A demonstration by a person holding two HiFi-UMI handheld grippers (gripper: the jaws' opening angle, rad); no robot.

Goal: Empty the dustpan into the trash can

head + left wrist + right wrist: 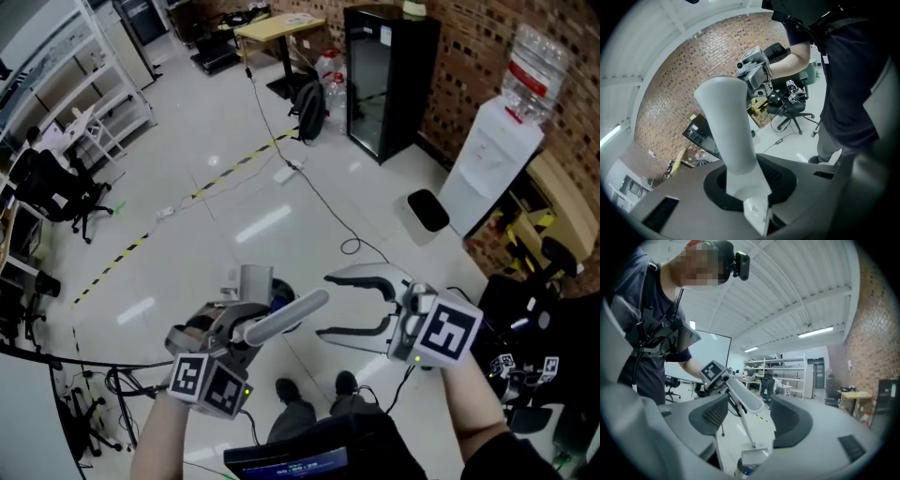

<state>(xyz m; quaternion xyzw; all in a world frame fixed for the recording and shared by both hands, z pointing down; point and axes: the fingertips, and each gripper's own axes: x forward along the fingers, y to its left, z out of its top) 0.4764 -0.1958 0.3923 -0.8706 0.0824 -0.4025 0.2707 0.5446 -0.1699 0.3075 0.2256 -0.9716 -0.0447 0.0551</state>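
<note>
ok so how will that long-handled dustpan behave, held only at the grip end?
Probably light: the dustpan looks like thin plastic on a slim rod. Likely to swing, since the left claw clamps only the thick handle, with the pan hanging far below. The smooth, rounded handle might twist in the claw.

No words or numbers are showing clearly enough to read. The left gripper (246, 323) and the right gripper (326, 306) are carrying cubes with only black-and-white square markers. The screen (291, 461) at bottom centre is glowing with lines too blurred to read.
</note>
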